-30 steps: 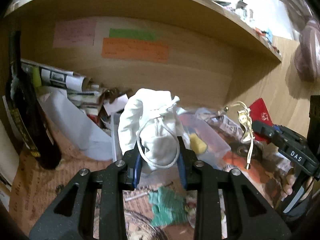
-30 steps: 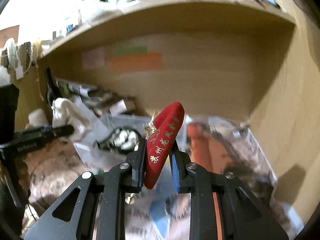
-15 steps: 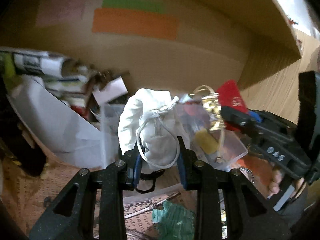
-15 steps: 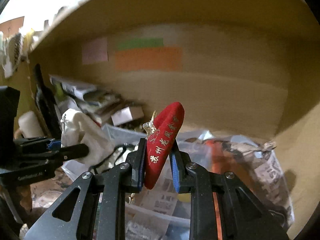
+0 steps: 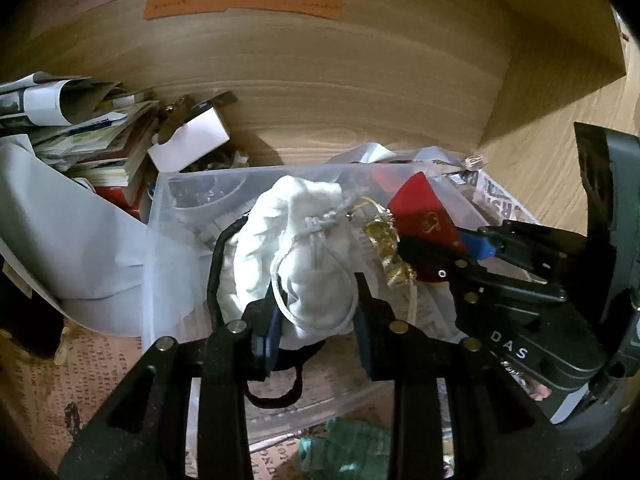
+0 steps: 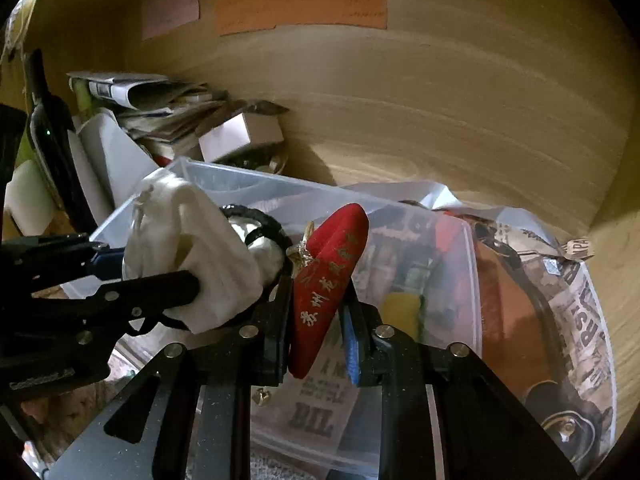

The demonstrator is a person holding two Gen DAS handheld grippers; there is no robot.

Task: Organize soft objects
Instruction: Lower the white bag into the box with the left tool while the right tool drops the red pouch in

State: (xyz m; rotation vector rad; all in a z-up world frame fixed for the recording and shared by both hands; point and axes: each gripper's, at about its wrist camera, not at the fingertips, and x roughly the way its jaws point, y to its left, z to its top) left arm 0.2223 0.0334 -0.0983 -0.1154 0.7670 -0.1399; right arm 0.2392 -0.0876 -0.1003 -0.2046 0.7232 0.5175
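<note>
L gripper (image 5: 316, 320) is nearly closed, pads pinching the bottom of a white drawstring pouch (image 5: 296, 248); the soft, wrinkled cloth stands roughly upright w/ its long axis running up and away from the jaws, cinched neck and thin cord loop facing the camera. R gripper (image 6: 316, 320) is clamped almost shut on a red velvet pouch (image 6: 330, 272): flat, tapered, matte nap, gold lettering down its side, long axis tilted up to the right, w/ a gold cord knot at its left edge. Both pouches hang over a clear plastic bin (image 6: 474, 264), thin-walled and translucent, w/ newsprint, a black cord and a yellow item inside. Bin sits on a wood-grain shelf (image 6: 440, 120) lined w/ newspaper, beside stacked papers (image 5: 80, 136) and a dark glass bottle (image 6: 52, 140).
</note>
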